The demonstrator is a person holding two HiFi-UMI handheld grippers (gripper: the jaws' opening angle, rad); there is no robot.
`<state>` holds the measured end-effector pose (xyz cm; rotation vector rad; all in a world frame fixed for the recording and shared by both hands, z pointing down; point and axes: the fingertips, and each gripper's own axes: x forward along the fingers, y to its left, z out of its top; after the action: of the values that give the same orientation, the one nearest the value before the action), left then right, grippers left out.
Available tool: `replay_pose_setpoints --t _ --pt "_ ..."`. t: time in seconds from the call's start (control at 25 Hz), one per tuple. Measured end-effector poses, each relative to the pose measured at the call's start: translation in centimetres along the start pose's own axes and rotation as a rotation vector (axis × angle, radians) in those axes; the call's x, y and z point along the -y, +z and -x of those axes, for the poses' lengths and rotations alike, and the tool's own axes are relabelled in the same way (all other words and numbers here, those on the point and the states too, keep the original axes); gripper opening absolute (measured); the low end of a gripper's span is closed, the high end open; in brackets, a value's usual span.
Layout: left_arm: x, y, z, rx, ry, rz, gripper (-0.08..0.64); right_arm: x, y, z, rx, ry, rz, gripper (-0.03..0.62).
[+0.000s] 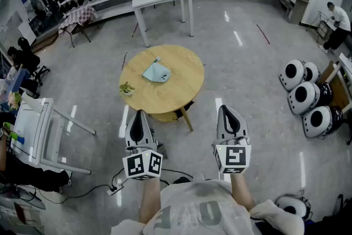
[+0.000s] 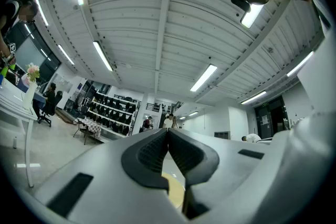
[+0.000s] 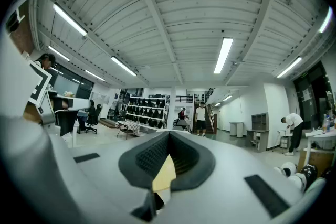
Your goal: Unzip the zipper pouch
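Round wooden table (image 1: 184, 91) on glossy grey floor (image 1: 247, 80).
Blue zipper pouch (image 1: 157, 72), maybe a small plant (image 1: 127, 88), on it; left gripper (image 1: 139, 113), right gripper (image 1: 224, 109) both closed, empty.

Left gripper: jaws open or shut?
Shut and empty. In its own view the left gripper shows ribbed pads meeting at the tips, nothing between them; only the wooden table shows through the gap below.
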<state>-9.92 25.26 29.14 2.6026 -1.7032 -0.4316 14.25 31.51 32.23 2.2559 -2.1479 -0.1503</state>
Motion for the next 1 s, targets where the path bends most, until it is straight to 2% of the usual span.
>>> replay_pose_setpoints --t 0.36,0.56,1.0 --pt "0.2 -0.3 -0.5 -0.005 0.002 0.015 0.028 -0.4 -0.4 -0.5 -0.001 0.026 -0.003 0.029" --pt "-0.1 0.0 -0.2 -0.006 0.011 0.032 0.028 -1.4 0.2 -0.6 0.031 0.092 -0.084 0.029" --pt "-3.9 -2.1 0.7 -0.018 0.1 0.105 0.028 -5.2 -1.9 -1.6 -0.021 0.209 -0.017 0.029"
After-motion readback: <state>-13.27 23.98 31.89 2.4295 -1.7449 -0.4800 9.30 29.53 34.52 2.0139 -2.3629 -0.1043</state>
